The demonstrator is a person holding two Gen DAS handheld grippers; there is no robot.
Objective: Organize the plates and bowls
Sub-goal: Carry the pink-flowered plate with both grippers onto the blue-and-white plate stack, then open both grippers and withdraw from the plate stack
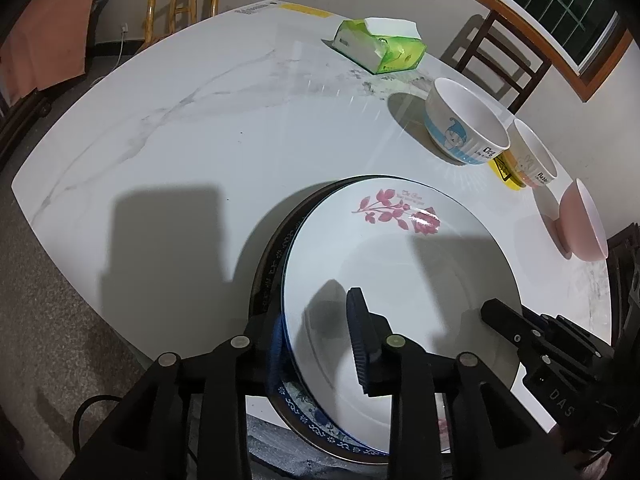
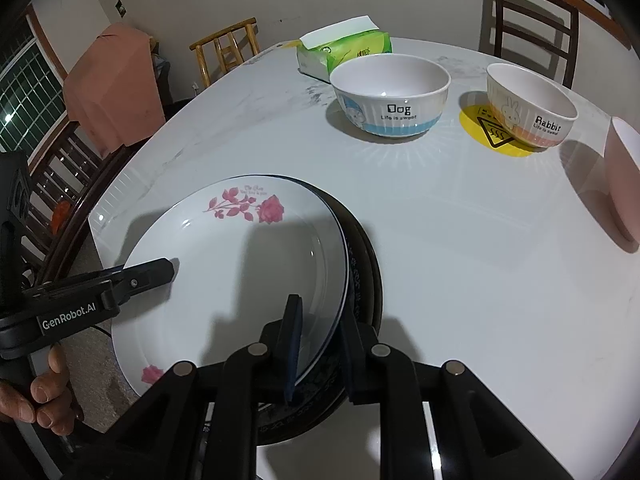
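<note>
A white plate with pink roses (image 1: pixel 400 272) (image 2: pixel 240 264) tops a stack at the table's near edge. Under it lie a blue-patterned plate (image 1: pixel 320 428) and a dark plate (image 2: pixel 368 264). My left gripper (image 1: pixel 318 344) straddles the rose plate's left rim, one finger under it and one above the plate, not pressing; its upper finger (image 2: pixel 152 274) shows in the right wrist view. My right gripper (image 2: pixel 322 348) is shut on the rose plate's right rim. Beyond stand a Dog bowl (image 2: pixel 390 96), a Rabbit bowl (image 2: pixel 532 108) and a pink bowl (image 2: pixel 624 180), all upright.
A green tissue pack (image 2: pixel 344 50) lies at the far side of the white marble table (image 1: pixel 200 120). The Rabbit bowl sits on a yellow warning sticker (image 2: pixel 492 128). Wooden chairs (image 1: pixel 180 4) ring the table. A person's hand (image 2: pixel 44 392) grips the left tool's handle.
</note>
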